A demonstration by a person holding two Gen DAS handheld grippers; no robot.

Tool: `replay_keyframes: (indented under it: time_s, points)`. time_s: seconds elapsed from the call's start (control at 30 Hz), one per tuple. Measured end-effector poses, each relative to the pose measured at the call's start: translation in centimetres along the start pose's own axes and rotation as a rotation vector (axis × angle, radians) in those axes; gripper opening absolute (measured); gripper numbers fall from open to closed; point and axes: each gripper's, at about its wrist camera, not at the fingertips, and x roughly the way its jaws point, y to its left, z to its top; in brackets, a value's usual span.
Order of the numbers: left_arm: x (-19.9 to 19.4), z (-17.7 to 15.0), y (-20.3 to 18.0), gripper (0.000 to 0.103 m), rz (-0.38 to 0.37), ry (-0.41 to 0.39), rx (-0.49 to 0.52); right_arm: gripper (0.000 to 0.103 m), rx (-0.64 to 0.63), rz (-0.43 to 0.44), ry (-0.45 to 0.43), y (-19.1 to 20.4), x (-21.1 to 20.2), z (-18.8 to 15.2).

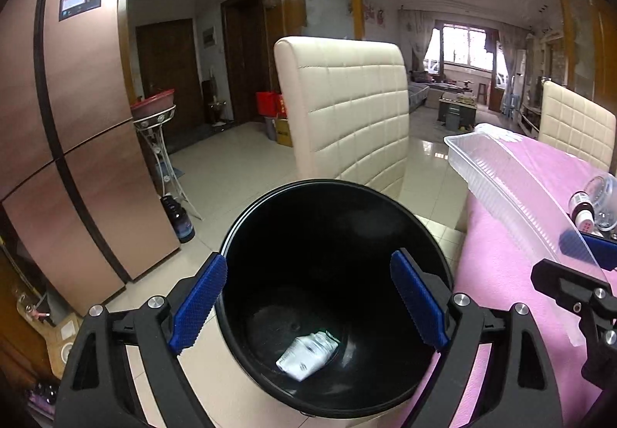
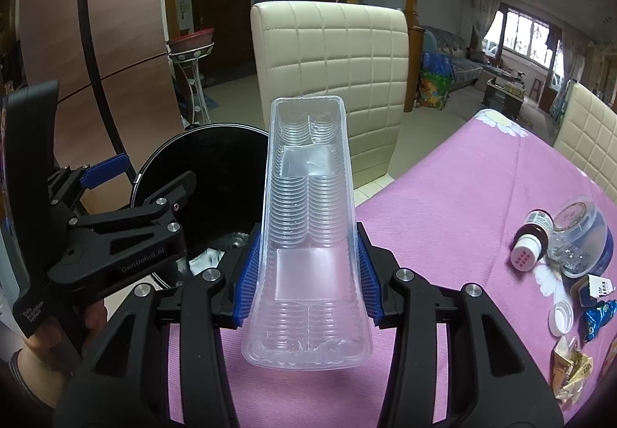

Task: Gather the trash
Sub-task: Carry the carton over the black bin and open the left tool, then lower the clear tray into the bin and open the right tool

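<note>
My right gripper (image 2: 306,273) is shut on a long clear plastic tray (image 2: 308,219) and holds it above the pink table edge; the tray also shows in the left wrist view (image 1: 513,177). My left gripper (image 1: 308,296) is open and empty above a black trash bin (image 1: 432,246), which holds a crumpled white wrapper (image 1: 308,351). In the right wrist view the bin (image 2: 216,165) stands left of the table, with my left gripper (image 2: 146,181) over it.
A pink tablecloth (image 2: 462,188) carries more trash at the right: a small bottle (image 2: 530,242), a round clear tub (image 2: 582,235), a white cap (image 2: 561,316) and wrappers (image 2: 570,370). A cream chair (image 2: 331,65) stands behind the bin. A fridge (image 1: 77,127) is left.
</note>
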Motion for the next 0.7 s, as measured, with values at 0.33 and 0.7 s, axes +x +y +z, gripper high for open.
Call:
replay_keyframes:
  time_s: [0.33, 0.7]
  points:
    - [0.6, 0.1, 2.0, 0.085, 0.067, 0.016, -0.028, 0.047, -0.038, 0.048, 0.035, 2.3, 2.5, 0.9]
    - [1.0, -0.1, 3.2, 0.085, 0.094, 0.028, -0.046, 0.062, -0.019, 0.061, 0.057, 2.8, 4.0, 1.1]
